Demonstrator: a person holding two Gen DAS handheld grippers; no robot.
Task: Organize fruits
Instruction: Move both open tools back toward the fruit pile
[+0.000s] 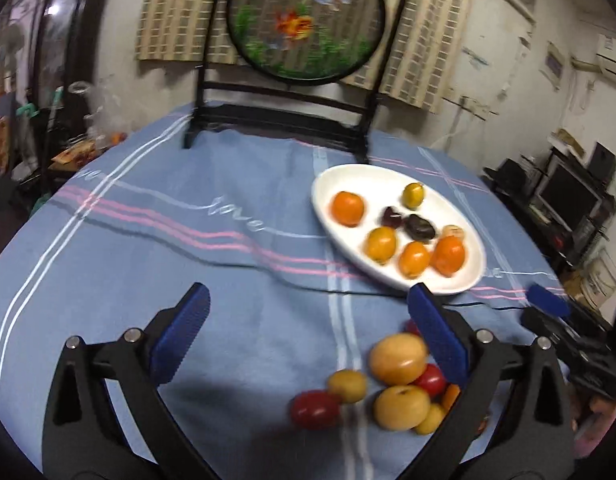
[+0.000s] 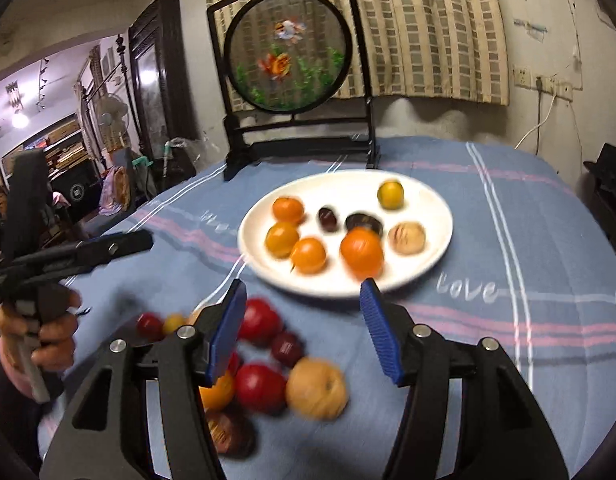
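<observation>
Blue striped tablecloth (image 1: pixel 148 240) covers the whole table, and everything sits relative to the white oval plate (image 2: pixel 435 248) near the middle. On the plate: several orange fruits (image 2: pixel 361 252), a yellow-green one (image 2: pixel 390 195) toward the far rim, two dark plum-looking ones (image 2: pixel 327 219) in the centre and a pale tan one (image 2: pixel 406 238) on the right side. Behind the plate stands a black-framed round screen with goldfish (image 2: pixel 288 50) embroidered on it.

The loose pile of fruit (image 1: pixel 399 384) lies on the cloth just on the near side of the plate, not touching it: red ones, a couple of big yellow-tan ones, some small yellow ones and an orange one. It's all a bit blurry.

The left gripper (image 1: pixel 308 336) hangs over the cloth left of the plate, jaws spread wide with nothing between them; the pile sits near its right finger. The right gripper (image 2: pixel 304 330) hovers over the pile just short of the plate's near rim, jaws parted and not pressing anything, though fruit shows below the gap. A hand (image 2: pixel 40 336) holding the left tool's grip shows well left of the plate.
</observation>
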